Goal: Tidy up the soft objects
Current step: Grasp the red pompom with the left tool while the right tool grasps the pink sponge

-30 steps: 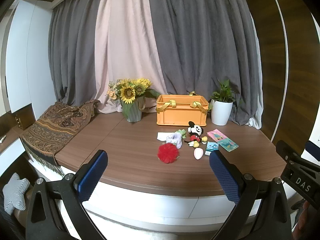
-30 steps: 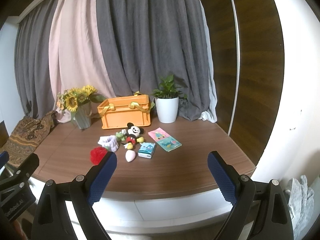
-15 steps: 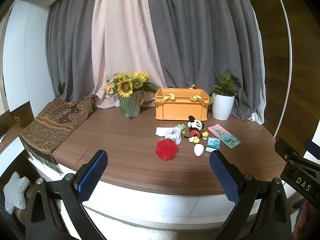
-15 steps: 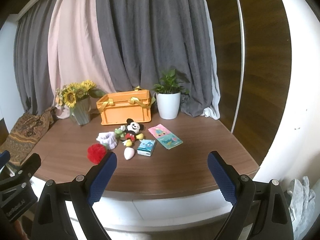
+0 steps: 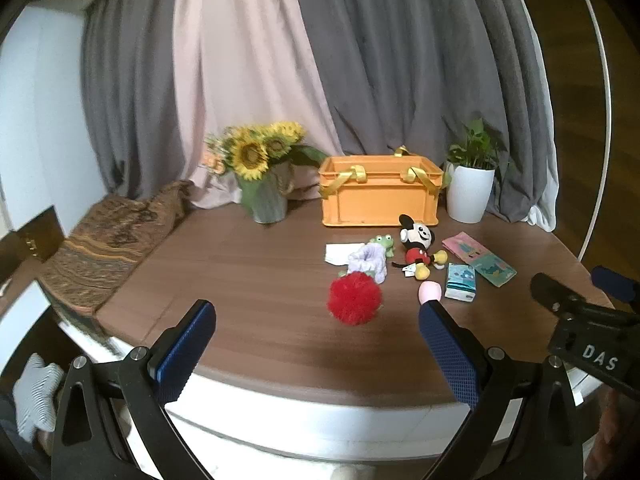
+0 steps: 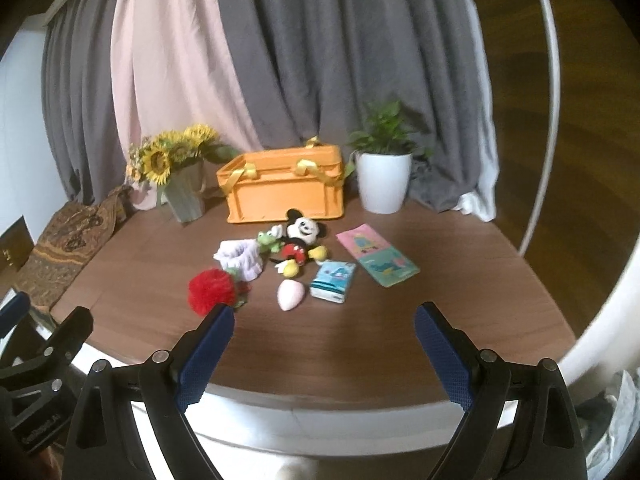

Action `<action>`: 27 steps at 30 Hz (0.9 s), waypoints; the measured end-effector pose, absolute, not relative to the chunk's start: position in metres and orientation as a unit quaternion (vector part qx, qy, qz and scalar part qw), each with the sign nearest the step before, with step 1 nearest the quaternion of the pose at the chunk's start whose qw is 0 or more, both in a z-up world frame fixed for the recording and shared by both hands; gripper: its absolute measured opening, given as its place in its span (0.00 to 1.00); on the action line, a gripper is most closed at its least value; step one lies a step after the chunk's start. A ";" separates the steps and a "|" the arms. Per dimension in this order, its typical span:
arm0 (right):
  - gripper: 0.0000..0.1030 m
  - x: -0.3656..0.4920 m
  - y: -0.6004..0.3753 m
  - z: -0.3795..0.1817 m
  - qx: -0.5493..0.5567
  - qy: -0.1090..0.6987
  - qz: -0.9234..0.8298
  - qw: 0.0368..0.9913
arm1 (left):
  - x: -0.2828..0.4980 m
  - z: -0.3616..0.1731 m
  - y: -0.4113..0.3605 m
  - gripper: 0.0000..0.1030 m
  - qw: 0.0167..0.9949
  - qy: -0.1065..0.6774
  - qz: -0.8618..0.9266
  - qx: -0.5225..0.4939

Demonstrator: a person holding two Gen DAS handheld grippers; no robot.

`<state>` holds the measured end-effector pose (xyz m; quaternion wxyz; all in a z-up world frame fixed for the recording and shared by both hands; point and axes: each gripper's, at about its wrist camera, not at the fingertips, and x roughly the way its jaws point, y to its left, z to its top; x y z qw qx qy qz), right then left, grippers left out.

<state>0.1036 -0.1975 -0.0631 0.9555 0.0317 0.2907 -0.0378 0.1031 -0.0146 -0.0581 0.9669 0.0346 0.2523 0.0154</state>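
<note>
Soft things lie in a cluster on the round wooden table (image 5: 256, 280): a red pom-pom (image 5: 354, 298) (image 6: 210, 290), a lilac knitted piece (image 5: 366, 262) (image 6: 242, 258), a small green frog (image 5: 383, 242) (image 6: 270, 240), a mouse plush (image 5: 418, 242) (image 6: 300, 240), a pink egg shape (image 5: 430, 292) (image 6: 291, 295) and a blue tissue pack (image 5: 461, 281) (image 6: 333, 275). Behind them stands an orange crate (image 5: 380, 196) (image 6: 286, 186). My left gripper (image 5: 316, 330) is open near the table's front edge. My right gripper (image 6: 324, 334) is open too, holding nothing.
A sunflower vase (image 5: 264, 188) stands left of the crate and a white potted plant (image 5: 470, 188) right of it. A pink and teal booklet (image 5: 478, 258) and a white card (image 5: 338, 252) lie flat. A patterned cloth (image 5: 112, 236) drapes the left edge. Curtains hang behind.
Both grippers have moved forward toward the table; the objects look larger and nearer. Nothing on the table has shifted, and both grippers stay open.
</note>
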 end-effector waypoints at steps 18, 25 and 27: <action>0.79 0.268 -0.165 -0.144 0.068 0.412 -0.059 0.907 | 0.269 -0.142 0.003 0.97 0.927 0.361 -0.088 0.059; 0.74 0.294 -0.162 -0.168 0.082 0.440 -0.058 0.892 | 0.300 -0.175 -0.004 0.86 0.908 0.401 -0.106 0.056; 0.74 0.302 -0.162 -0.174 0.083 0.449 -0.057 0.888 | 0.303 -0.179 -0.005 0.86 0.905 0.408 -0.109 0.046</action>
